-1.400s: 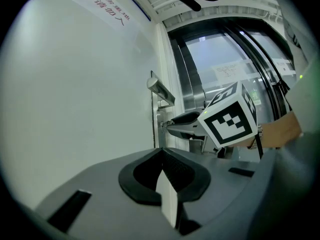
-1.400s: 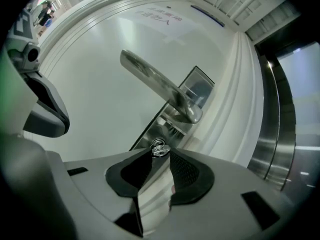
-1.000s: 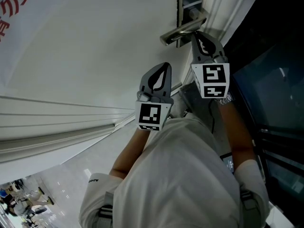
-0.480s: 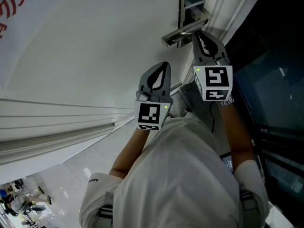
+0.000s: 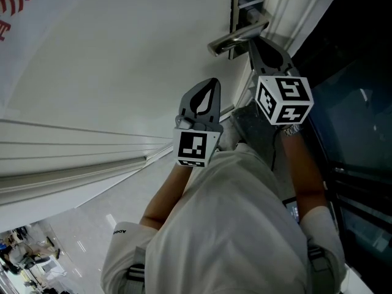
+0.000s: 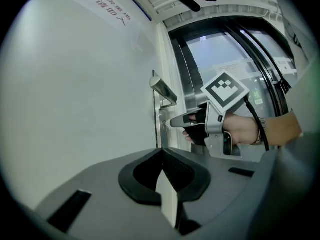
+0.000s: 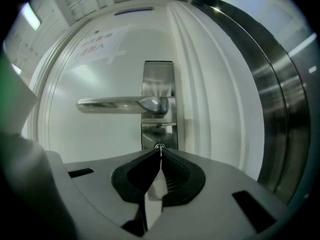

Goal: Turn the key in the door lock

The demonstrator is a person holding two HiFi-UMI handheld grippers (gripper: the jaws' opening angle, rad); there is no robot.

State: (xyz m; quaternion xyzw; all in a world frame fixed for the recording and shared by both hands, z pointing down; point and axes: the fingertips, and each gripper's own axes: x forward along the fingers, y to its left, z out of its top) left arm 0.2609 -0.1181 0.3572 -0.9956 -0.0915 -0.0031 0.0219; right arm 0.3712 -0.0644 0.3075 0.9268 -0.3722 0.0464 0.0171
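lock plate (image 7: 159, 132): brushed steel, upright, centre of frame; round keyhole (image 7: 159, 146) sat at its lower end.
key (image 7: 160, 151): thin bright sliver, edge-on, seated in keyhole, nipped between right gripper (image 7: 160, 155) tips.

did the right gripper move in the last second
Yes: the right gripper rolled in place on the key, its cube swinging rightward, away from the door handle.

Sign (image 6: 106, 8) on door (image 6: 75, 109): Chinese characters, apparently "非请勿入"; red strokes cropped in head view

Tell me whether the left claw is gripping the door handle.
No, the left claw is shut on nothing in front of the white door, apart from the door handle.
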